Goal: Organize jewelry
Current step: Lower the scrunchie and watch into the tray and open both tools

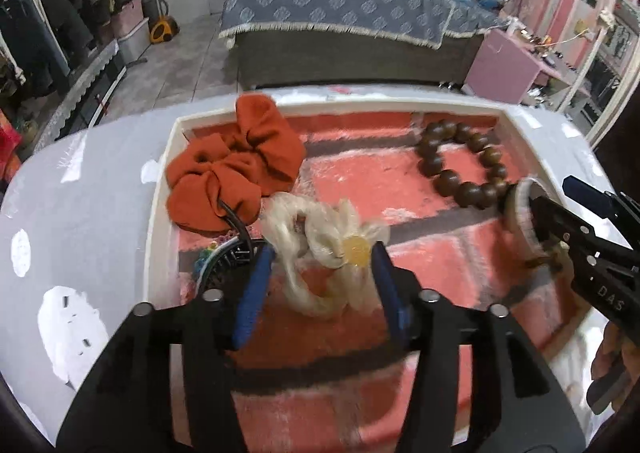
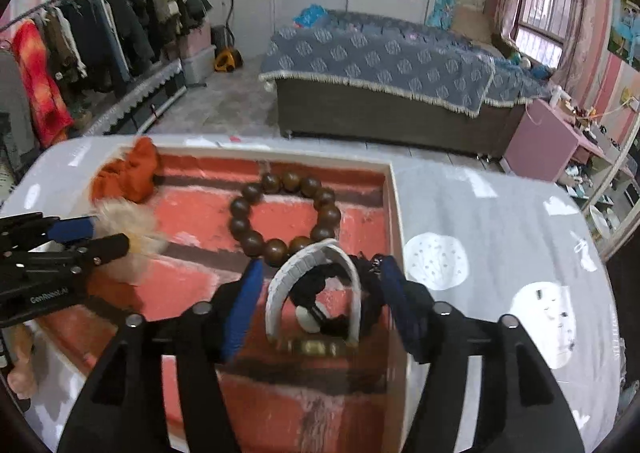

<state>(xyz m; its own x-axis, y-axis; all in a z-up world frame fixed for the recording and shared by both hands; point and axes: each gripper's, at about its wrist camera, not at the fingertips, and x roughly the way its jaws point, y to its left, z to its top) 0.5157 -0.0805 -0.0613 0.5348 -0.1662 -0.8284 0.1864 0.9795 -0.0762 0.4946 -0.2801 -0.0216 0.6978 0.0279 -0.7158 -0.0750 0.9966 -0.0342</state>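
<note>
Left tool point(image 1: 322, 253) released, I see cream scrunchie point(image 1: 320, 249) loose between its pads, tray point(image 1: 160, 213) near-left | right tool point(image 2: 320, 277) released around white bangle point(image 2: 316, 269), tray's right edge | bead bracelet point(image 2: 284, 213) far right corner | orange scrunchie point(image 1: 236, 169) far left corner.

Both handheld tools were matte black plastic with blue padded finger faces. The left gripper point(image 1: 322, 253) carried round silver bolt heads across its forked arms, and white "GenRobot.AI" lettering on its side. The right gripper point(image 2: 320, 273) had matching silver bolts, small screws along its fingers, and pale embossed letters reading "DAS".
</note>
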